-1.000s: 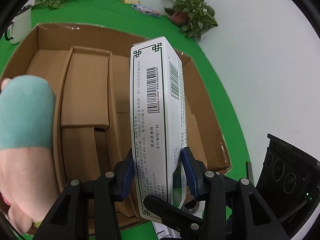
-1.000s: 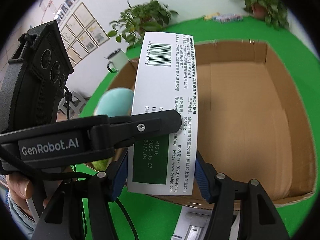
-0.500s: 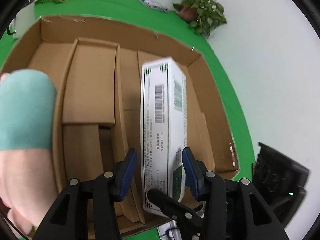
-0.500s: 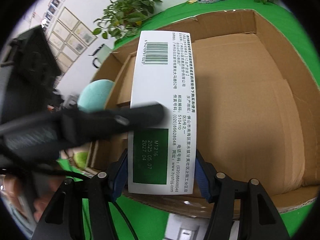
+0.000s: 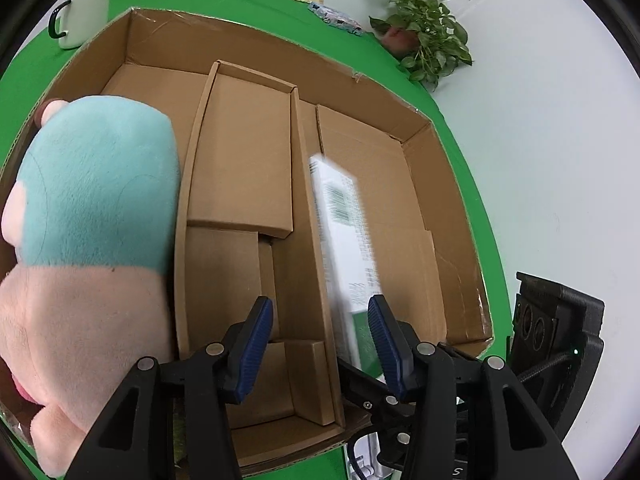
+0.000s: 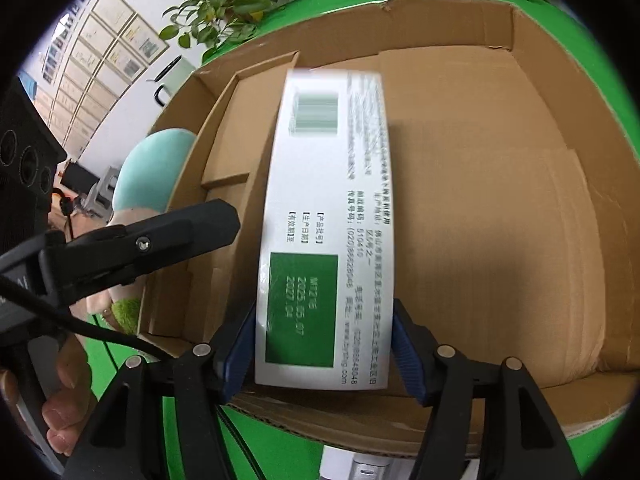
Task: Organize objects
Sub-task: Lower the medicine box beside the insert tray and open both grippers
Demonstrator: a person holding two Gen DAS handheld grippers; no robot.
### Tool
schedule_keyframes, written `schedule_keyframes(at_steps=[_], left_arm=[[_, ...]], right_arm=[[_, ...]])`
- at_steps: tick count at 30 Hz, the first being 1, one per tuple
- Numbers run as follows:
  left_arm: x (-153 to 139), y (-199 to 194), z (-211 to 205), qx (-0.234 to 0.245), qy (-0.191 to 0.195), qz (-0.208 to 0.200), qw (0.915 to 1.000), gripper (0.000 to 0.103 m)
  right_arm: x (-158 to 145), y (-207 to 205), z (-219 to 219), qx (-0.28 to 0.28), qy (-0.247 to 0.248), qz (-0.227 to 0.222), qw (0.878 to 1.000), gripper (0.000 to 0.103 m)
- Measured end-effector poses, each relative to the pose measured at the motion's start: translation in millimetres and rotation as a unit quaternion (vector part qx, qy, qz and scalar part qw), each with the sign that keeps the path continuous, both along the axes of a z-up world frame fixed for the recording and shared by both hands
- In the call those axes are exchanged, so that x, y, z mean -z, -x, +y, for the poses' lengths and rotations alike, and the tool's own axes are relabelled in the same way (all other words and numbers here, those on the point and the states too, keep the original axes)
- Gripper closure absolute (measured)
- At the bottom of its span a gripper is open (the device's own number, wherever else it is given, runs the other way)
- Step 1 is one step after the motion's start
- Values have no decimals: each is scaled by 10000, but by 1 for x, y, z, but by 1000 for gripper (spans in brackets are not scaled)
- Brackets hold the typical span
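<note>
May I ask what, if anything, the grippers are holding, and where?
Seemingly nothing: the right gripper has just been opening around the blurred white box, at its near end; left gripper empty.

Both tools point steeply down; the left tool gapes empty, the right tool's jaws have just widened.

Bare floor of carton open at right of frame. Blocked at left by dividers and plush; white box upright at centre.
</note>
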State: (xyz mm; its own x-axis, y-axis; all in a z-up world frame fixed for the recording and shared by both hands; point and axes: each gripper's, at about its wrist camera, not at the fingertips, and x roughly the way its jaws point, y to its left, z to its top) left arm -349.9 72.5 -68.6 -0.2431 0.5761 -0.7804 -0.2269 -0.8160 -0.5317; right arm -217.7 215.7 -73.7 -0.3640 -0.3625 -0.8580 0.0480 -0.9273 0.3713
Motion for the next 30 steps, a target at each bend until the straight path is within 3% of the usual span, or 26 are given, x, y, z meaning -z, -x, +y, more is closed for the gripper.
schedule_keyframes(at_steps=[11, 15, 25, 28, 30], left_arm=[[5, -17, -2, 159, 64, 174, 9997, 55], [5, -20, -9, 147, -15, 195, 9997, 55], [6, -24, -14, 125, -134, 155, 9997, 55], [5, -22, -11, 107, -144, 158, 9997, 55], [6, -24, -14, 133, -118, 158, 9997, 55]], right_arm=[[-8, -1, 15, 10, 591, 182, 9981, 36], [-12, -1, 5, -201, 523, 149, 9983, 34], [-13, 10, 25, 61, 690, 176, 9974, 33], [1, 16, 23, -4, 666, -93, 9977, 59], [4, 15, 19, -70, 656, -131, 9977, 64]])
